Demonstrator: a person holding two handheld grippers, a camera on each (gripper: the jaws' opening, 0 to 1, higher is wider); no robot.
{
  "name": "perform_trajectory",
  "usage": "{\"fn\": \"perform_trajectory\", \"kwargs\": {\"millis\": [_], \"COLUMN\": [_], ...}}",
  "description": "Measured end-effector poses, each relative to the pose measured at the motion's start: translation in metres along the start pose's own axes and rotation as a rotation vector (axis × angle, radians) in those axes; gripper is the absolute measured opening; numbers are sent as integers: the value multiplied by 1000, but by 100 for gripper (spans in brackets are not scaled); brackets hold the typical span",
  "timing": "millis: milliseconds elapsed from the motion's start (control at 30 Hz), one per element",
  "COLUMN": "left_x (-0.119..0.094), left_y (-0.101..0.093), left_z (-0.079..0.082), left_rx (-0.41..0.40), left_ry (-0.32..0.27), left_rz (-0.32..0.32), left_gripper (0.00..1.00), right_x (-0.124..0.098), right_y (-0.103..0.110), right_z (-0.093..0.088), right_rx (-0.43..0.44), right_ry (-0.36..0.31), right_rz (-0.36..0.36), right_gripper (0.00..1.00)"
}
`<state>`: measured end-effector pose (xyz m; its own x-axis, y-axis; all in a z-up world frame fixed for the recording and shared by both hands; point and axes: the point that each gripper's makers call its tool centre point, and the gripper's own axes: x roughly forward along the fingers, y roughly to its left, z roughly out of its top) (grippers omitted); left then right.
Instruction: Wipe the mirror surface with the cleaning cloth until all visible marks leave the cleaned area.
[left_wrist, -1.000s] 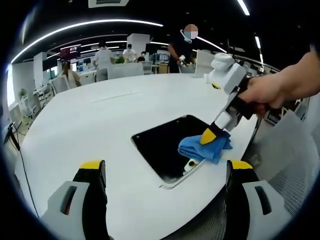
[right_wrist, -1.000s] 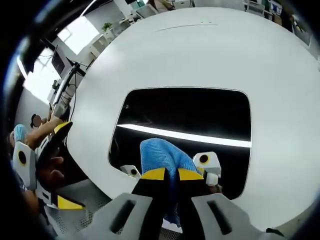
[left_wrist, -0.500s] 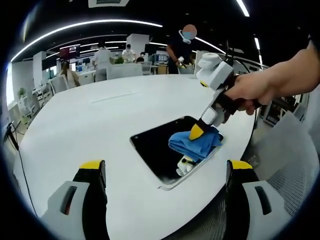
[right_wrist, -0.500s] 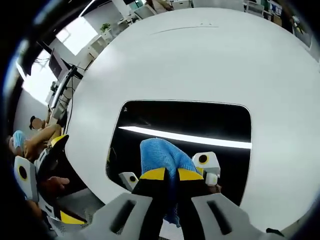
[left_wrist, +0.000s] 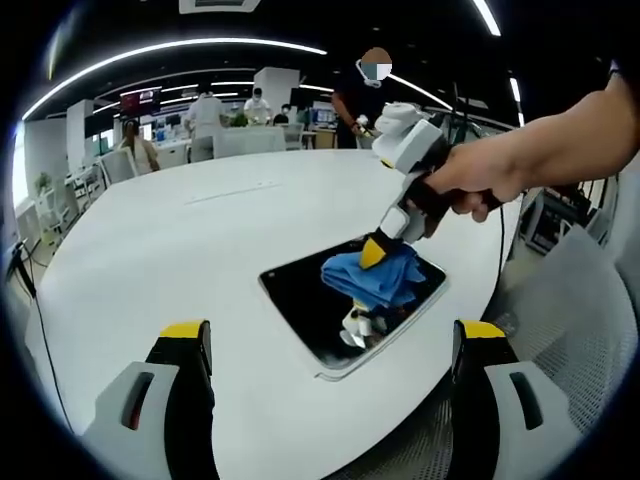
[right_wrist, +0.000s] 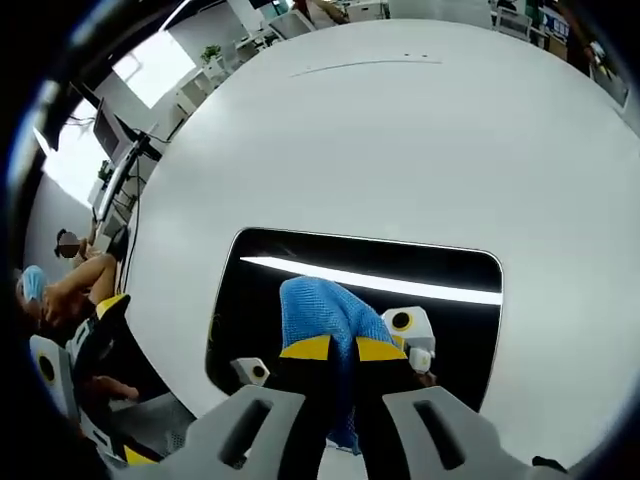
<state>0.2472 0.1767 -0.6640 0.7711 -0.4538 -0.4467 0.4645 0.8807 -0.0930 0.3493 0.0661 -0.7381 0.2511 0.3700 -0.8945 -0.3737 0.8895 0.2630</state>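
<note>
The right gripper (right_wrist: 334, 349) has its jaws squeezed on the blue cloth (right_wrist: 318, 310) and presses it onto the mirror (right_wrist: 450, 325). The mirror lies flat near the table's (left_wrist: 200, 240) edge, close to the person. I see no marks on the dark glass, but it is too shiny to be sure, so wiping may not be done. The left gripper (left_wrist: 330, 345) waits with jaws apart, holding nothing. The far side of the table gives lots of room; the near edge gives little.

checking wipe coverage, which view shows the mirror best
The right gripper view: it looks down on the mirror, nearly all its outline visible behind the blue cloth. The left gripper view shows the mirror smaller, at a slant.
</note>
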Motion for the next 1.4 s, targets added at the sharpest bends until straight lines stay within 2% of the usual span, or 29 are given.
{"fn": "perform_trajectory", "kwargs": {"millis": [167,700,1200,1400], "left_x": [-1,0,0,0], "left_y": [1,1,2,3], "left_z": [-1,-2,-3,-3], "left_rx": [2,-3,-6,-9], "left_ry": [3,11,15,14], "left_rz": [3,4,9,12], "left_gripper": [99,99,99,99], "right_x": [4,12,15,14], "right_y": [-1,-8,-10,-10], "right_z": [10,36,48,47], "right_rx": [-31,-47,-70,-55], "right_ry": [-1,-10,-18,-25], "right_rz": [-15,-32,-31,-24], "right_gripper": [1,1,1,1]}}
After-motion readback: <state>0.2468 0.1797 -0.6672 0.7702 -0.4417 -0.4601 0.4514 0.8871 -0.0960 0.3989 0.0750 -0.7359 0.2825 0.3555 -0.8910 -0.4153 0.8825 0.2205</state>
